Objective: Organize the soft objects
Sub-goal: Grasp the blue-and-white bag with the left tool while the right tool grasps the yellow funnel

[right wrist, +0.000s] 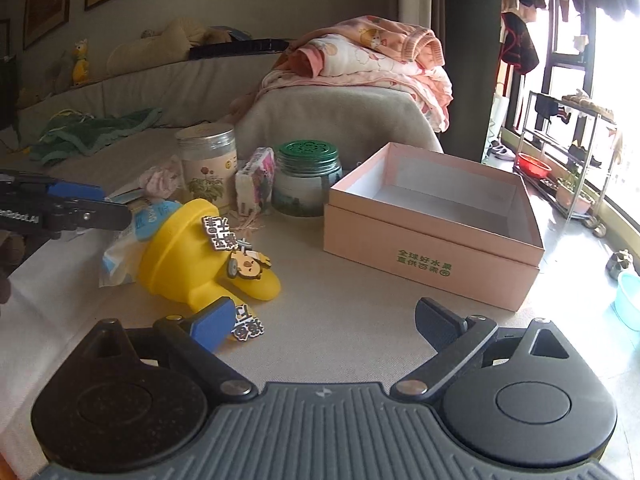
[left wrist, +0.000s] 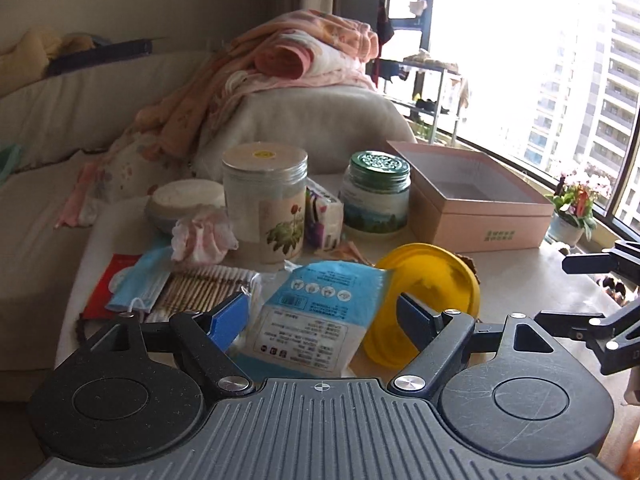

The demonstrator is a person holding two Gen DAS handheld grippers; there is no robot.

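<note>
Currently | step: choosing first soft item | left hand-held gripper (left wrist: pixel 320 322) spread, empty, over blue packet (left wrist: pixel 316 312) | right hand-held gripper (right wrist: pixel 324 326) spread, empty | pink box (right wrist: pixel 436 220) empty | next: close on packet, carry to box

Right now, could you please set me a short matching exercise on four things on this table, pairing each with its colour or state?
Things:
1. box
2. hat
3. green-lidded jar
4. left gripper

Descriptions:
A. yellow, lying on its side
B. open, a blue-and-white packet between its fingers, unpinched
C. pink, open and empty
D. upright, between the tissue pack and the box

Pairs: 1-C, 2-A, 3-D, 4-B
</note>
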